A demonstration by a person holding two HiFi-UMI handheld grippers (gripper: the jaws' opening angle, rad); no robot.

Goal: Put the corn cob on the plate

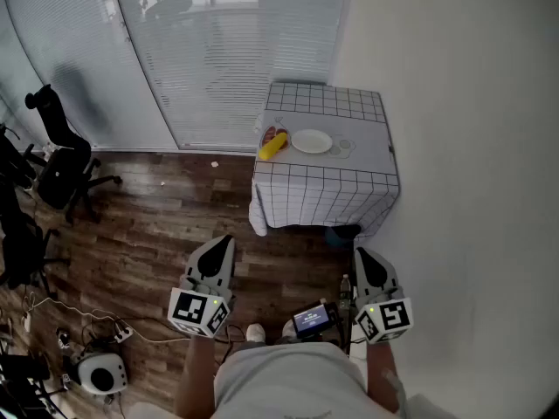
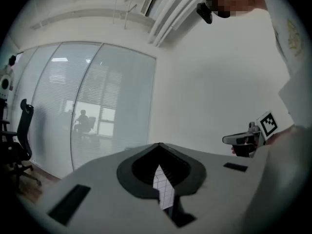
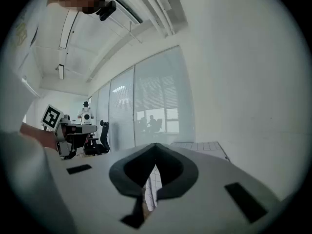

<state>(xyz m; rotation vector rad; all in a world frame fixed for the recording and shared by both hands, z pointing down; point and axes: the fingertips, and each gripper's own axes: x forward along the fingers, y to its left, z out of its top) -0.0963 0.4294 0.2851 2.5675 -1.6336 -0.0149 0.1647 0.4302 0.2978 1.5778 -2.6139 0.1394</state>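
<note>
A yellow corn cob (image 1: 272,147) lies on the table with the checked cloth (image 1: 349,105), just left of a white plate (image 1: 312,140). Both sit far ahead of me, near the table's front edge. My left gripper (image 1: 220,243) and right gripper (image 1: 362,257) are held close to my body over the wooden floor, well short of the table. Both are shut with nothing between the jaws. In the left gripper view the jaws (image 2: 159,150) point level at the table cloth; in the right gripper view the jaws (image 3: 156,150) do the same.
A reddish item (image 1: 271,134) lies behind the corn. Black office chairs (image 1: 61,160) stand at the left, and cables and a small device (image 1: 100,374) lie on the floor near my feet. A white wall (image 1: 472,147) runs along the right; blinds (image 1: 201,51) lie ahead.
</note>
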